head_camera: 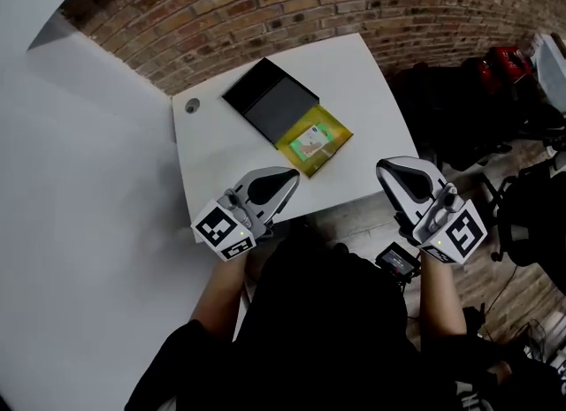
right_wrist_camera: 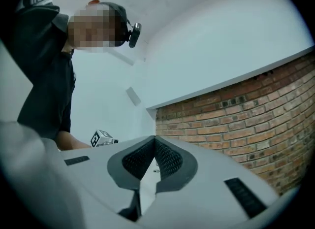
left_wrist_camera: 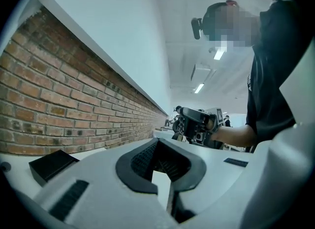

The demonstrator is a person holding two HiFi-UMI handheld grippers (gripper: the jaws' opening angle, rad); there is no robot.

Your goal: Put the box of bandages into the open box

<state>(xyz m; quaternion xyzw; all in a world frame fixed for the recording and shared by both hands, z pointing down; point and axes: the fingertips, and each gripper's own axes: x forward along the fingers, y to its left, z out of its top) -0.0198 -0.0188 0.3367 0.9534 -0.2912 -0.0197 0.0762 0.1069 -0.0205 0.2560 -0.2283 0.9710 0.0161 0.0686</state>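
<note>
White rectangular bench (head_camera: 230,148). On it lies flat black open box (head_camera: 270,100), set diagonal. Left gripper (head_camera: 281,179) and right gripper (head_camera: 393,173): jaws of both clenched, empty. Yellow-green cardboard box of bandages (head_camera: 314,140) touches near-right side of black box, just ahead of left jaws; left gripper nearer. Outline almost square, long axis unclear. Label print too small to read.

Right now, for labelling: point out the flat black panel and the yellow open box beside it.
Flat black panel (head_camera: 268,98): head view, its middle.
Yellow open box (head_camera: 336,131): head view, its right rim.
</note>
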